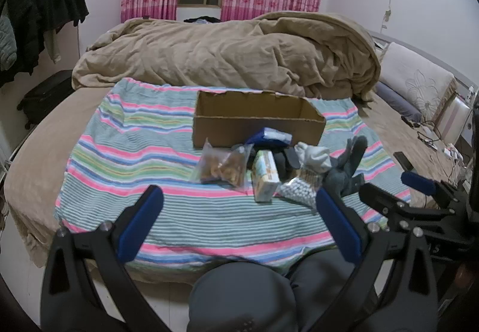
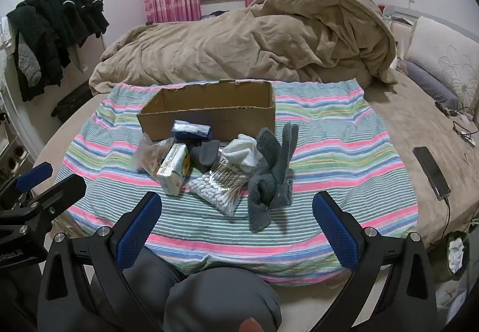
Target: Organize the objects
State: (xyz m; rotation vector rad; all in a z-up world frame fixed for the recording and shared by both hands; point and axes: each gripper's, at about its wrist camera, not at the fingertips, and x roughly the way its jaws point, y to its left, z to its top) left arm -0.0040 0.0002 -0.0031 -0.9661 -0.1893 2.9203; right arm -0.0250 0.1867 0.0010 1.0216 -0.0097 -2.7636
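An open cardboard box stands on a striped blanket. In front of it lies a pile: a clear snack bag, a tissue pack, a blue packet, a bag of cotton swabs, white socks and grey socks. My left gripper is open and empty, short of the pile. My right gripper is open and empty, just short of the swabs and grey socks.
A crumpled tan duvet lies behind the box. A phone with cables lies at the bed's right side. Dark clothes hang at the left. The person's grey-clad knees are below the grippers.
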